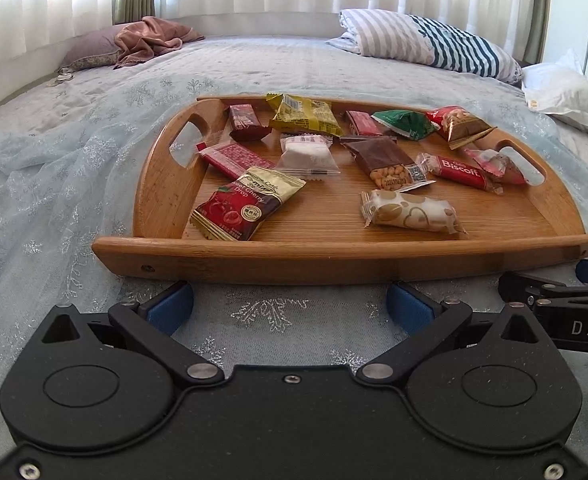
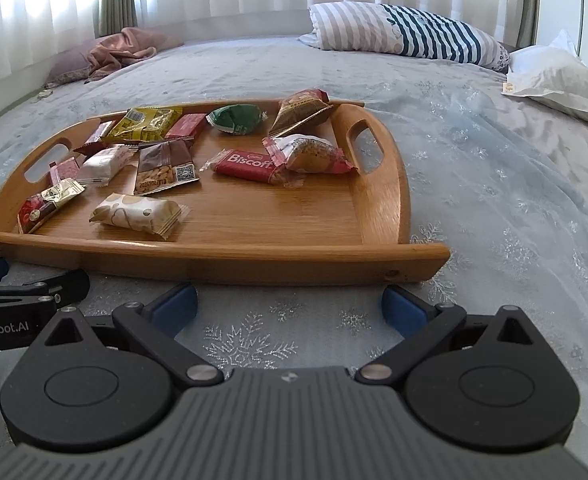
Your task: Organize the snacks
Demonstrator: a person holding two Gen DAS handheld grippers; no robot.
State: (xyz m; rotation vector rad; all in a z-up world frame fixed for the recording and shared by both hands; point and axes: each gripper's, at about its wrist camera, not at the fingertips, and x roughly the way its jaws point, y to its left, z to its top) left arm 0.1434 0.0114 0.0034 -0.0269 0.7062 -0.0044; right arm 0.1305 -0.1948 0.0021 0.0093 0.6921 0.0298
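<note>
A wooden tray (image 1: 325,258) with two cut-out handles lies on the bed; it also shows in the right wrist view (image 2: 230,258). Several wrapped snacks lie scattered in it, among them a red cherry drop pack (image 1: 242,204), a white heart-print bar (image 1: 411,210), a red Biscoff pack (image 2: 250,164), a yellow pack (image 1: 305,114) and a green pack (image 2: 236,118). My left gripper (image 1: 290,306) is open and empty, just before the tray's near rim. My right gripper (image 2: 290,306) is open and empty, just before the same rim, right of the left one.
The bed has a pale blue snowflake cover (image 2: 513,200). A striped pillow (image 1: 425,42) and a white pillow (image 2: 553,76) lie at the far right. A pink cloth on a mauve pillow (image 1: 146,38) lies at the far left. Curtains hang behind.
</note>
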